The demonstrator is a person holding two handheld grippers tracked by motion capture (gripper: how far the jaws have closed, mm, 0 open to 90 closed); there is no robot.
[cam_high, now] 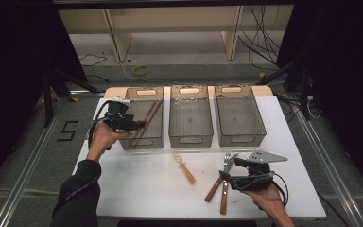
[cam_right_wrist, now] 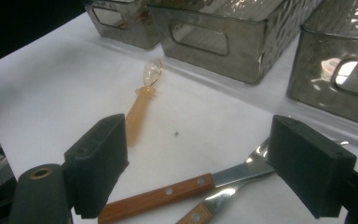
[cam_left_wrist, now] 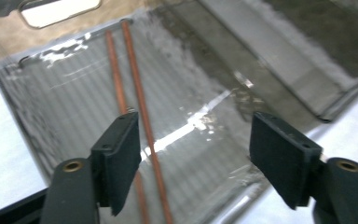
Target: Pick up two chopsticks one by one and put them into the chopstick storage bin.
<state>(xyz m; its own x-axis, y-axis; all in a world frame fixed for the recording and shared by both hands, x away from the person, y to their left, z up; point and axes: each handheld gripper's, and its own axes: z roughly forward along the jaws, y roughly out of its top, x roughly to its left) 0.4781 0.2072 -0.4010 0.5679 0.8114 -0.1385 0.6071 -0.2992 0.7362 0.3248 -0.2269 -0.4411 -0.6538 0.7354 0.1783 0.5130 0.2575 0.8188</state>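
Wooden chopsticks (cam_left_wrist: 137, 100) lie in a bin (cam_high: 142, 137) beneath the released left gripper (cam_left_wrist: 193, 161); right gripper (cam_right_wrist: 212, 170), released, hovers over what appears to be two wood-handled utensils (cam_right_wrist: 168, 193).

black "5" (cam_high: 67, 131) marked on grey floor (cam_high: 28, 142)

A white table (cam_high: 137, 184) carries 3 grey bins (cam_high: 191, 118), an amber spoon (cam_high: 185, 169) and 2 wooden-handled utensils (cam_high: 219, 185).
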